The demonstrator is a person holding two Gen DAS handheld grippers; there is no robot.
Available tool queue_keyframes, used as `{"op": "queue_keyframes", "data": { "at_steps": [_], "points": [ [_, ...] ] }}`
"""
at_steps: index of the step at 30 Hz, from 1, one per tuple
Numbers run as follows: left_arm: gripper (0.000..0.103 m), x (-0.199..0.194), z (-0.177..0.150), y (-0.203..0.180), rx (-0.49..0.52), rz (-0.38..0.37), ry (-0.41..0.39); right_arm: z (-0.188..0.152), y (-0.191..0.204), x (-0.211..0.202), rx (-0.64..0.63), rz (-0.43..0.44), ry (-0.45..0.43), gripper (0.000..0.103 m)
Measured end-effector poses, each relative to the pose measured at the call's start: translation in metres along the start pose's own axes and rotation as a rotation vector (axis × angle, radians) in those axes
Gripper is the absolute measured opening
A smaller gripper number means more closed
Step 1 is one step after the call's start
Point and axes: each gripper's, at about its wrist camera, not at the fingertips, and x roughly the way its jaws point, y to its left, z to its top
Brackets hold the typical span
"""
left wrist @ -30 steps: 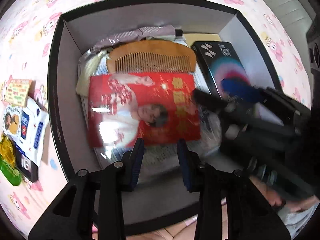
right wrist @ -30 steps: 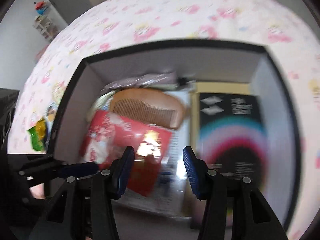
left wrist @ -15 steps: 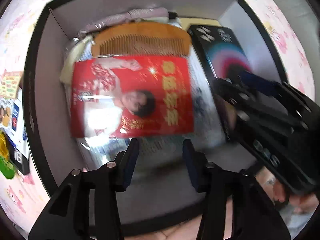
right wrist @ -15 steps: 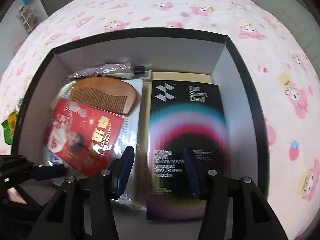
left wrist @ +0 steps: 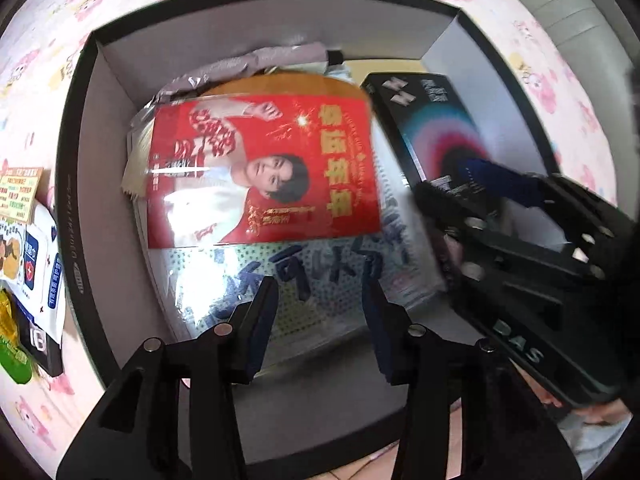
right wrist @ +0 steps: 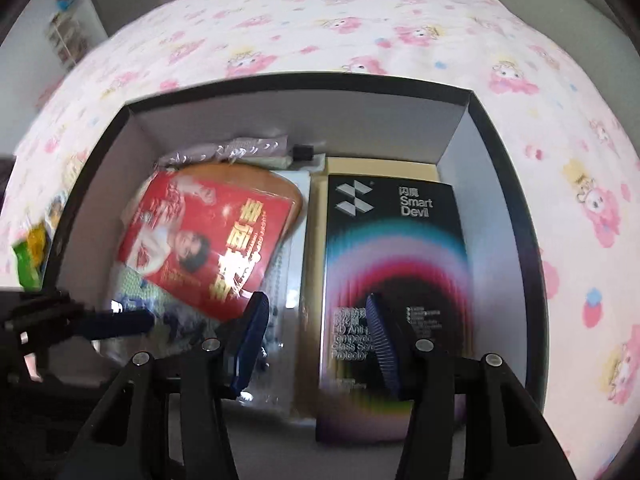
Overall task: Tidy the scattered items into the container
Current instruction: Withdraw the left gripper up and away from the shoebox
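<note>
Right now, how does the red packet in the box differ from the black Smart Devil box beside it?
The red packet is glossy, prints a portrait, and lies tilted atop a wooden comb and other packets; the black box is a rigid carton with a rainbow ring, lying flat and square along the container's right wall. The black box looks longer. Both are flat, inside the container, and ungripped.

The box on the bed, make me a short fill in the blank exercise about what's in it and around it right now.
1. The red packet lies on top of the wooden ____.
2. The black box printed "Smart Devil" lies on the ____ side of the container, seen from the right wrist camera.
3. Both the left gripper and the right gripper have their jaws ____.
4. The wipes pack lies ____ the container.

Missing words: comb; right; open; outside
</note>
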Motion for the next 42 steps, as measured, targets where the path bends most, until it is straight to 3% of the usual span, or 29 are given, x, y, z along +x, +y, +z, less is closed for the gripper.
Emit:
{"op": "queue_keyframes", "data": {
  "at_steps": [7, 10, 13, 15, 17, 19, 22, 25, 27, 31, 35, 39, 42],
  "points": [
    [0.042, 0.002, 0.025, 0.005, -0.028, 0.014, -0.012, 0.002, -0.015, -0.001, 0.071, -0.024, -0.025, 0.047],
    [0.04, -0.012, 0.029, 0.011, -0.021, 0.035, -0.084, 0.004, -0.019, -0.006, 0.103, -0.014, -0.056, 0.047],
    [0.04, -0.026, 0.018, 0.018, -0.022, -0.037, -0.145, 0.006, -0.022, -0.014, 0.142, 0.007, -0.09, 0.047],
    [0.042, -0.035, 0.013, 0.022, -0.022, -0.102, -0.235, 0.006, -0.023, -0.018, 0.167, 0.014, -0.105, 0.047],
    [0.042, -0.047, 0.02, 0.024, -0.044, -0.106, -0.309, 0.006, -0.026, -0.027, 0.212, 0.04, -0.127, 0.047],
    [0.044, -0.055, 0.028, 0.017, -0.033, -0.05, -0.381, 0.007, -0.025, -0.04, 0.238, 0.069, -0.176, 0.047],
    [0.05, -0.078, 0.019, 0.012, 0.0, 0.004, -0.452, 0.005, -0.014, -0.064, 0.24, 0.023, -0.262, 0.053],
    [0.061, -0.08, 0.015, 0.004, 0.011, 0.037, -0.509, 0.005, -0.002, -0.073, 0.238, 0.011, -0.292, 0.058],
    [0.063, -0.08, 0.018, -0.009, 0.035, 0.115, -0.552, 0.0, 0.005, -0.081, 0.247, -0.004, -0.315, 0.058],
    [0.067, -0.1, 0.001, -0.003, 0.072, 0.175, -0.625, -0.019, 0.027, -0.115, 0.239, -0.012, -0.355, 0.062],
    [0.081, -0.149, -0.036, 0.004, 0.056, 0.204, -0.701, -0.042, 0.054, -0.157, 0.232, -0.03, -0.396, 0.067],
    [0.096, -0.183, -0.073, 0.022, -0.014, 0.138, -0.741, -0.067, 0.07, -0.193, 0.232, -0.049, -0.447, 0.085],
    [0.098, -0.199, -0.103, 0.027, -0.028, 0.171, -0.775, -0.086, 0.082, -0.212, 0.213, -0.051, -0.468, 0.086]
  ]
}}
